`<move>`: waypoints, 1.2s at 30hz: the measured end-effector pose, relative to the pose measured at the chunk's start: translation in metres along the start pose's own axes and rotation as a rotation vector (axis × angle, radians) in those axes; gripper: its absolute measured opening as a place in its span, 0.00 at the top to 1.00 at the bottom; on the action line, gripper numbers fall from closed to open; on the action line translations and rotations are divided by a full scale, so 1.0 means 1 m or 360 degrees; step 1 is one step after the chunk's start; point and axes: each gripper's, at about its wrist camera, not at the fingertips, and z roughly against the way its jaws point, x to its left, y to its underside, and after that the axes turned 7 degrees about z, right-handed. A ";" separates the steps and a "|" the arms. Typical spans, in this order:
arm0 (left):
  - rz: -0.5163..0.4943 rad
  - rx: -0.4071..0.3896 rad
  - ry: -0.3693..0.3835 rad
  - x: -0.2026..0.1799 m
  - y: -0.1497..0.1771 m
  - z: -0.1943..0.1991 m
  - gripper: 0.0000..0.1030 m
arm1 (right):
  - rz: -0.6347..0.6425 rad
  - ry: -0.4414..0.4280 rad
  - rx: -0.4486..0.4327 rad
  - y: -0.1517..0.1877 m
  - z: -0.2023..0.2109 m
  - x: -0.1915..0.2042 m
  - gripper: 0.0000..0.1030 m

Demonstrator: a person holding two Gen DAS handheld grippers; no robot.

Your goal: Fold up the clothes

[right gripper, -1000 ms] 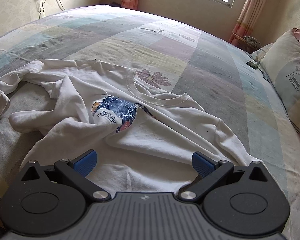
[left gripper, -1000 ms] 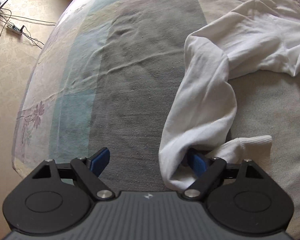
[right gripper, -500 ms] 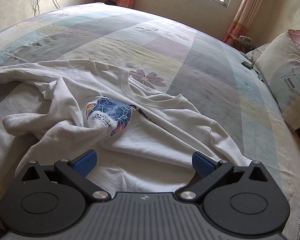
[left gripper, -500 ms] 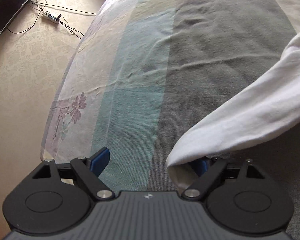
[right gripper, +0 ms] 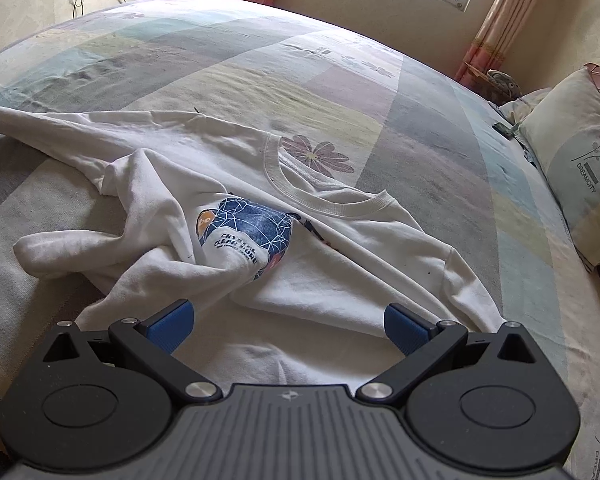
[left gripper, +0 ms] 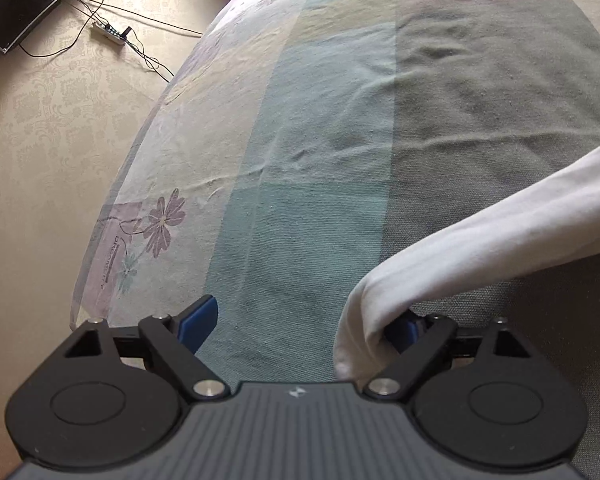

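Patchwork bedsheet (right gripper: 380, 92) carries the rumpled white sweatshirt (right gripper: 340, 264) at the right gripper's (right gripper: 290, 322) 12 o'clock, jaws apart, while its sleeve (left gripper: 480, 256) merely drapes the wide-open left gripper's (left gripper: 304, 324) 3 o'clock finger, so it may slide off.

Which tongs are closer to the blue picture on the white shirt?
The right tongs. They hang open over the shirt's lower part, just short of the blue picture. The left tongs are off at the sleeve, draped over one finger.
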 end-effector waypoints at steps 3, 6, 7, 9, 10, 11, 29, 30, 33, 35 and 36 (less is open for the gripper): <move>0.0052 -0.0078 0.0072 0.014 -0.003 0.008 0.14 | 0.0005 -0.0010 -0.0008 -0.006 0.000 0.006 0.00; -0.0001 -0.0115 0.0082 0.015 -0.005 0.008 0.14 | 0.0016 -0.0031 -0.0010 -0.012 -0.002 0.013 0.00; -0.0041 -0.0114 0.0077 0.012 -0.004 0.006 0.13 | 0.0024 -0.0035 -0.0011 -0.013 -0.002 0.015 0.00; -0.0178 -0.0064 0.0056 0.003 0.002 -0.005 0.13 | 0.0052 -0.0039 -0.0022 -0.018 -0.002 0.021 0.00; -0.0228 -0.0047 0.0046 -0.001 0.005 -0.009 0.13 | 0.0067 -0.0040 -0.0027 -0.021 -0.001 0.025 0.00; -0.0234 -0.0048 0.0035 -0.003 0.009 -0.012 0.13 | 0.0078 -0.0038 -0.0034 -0.022 -0.001 0.027 0.00; 0.0107 -0.0096 0.0345 0.002 0.030 0.021 0.03 | 0.0009 -0.0016 0.0065 -0.020 -0.010 0.021 0.00; 0.0087 -0.0094 0.0389 -0.006 0.033 0.028 0.03 | -0.0011 -0.0023 0.0071 -0.018 -0.011 0.018 0.00; 0.0057 -0.0096 0.0502 -0.030 0.046 0.050 0.03 | -0.0046 -0.0027 0.0083 -0.012 -0.011 0.008 0.00; 0.0093 -0.0113 0.0566 -0.046 0.055 0.067 0.03 | -0.0055 -0.0027 0.0088 -0.007 -0.011 0.002 0.00; 0.0130 -0.0115 0.0625 -0.054 0.057 0.076 0.03 | -0.0061 -0.0033 0.0094 -0.003 -0.011 -0.003 0.00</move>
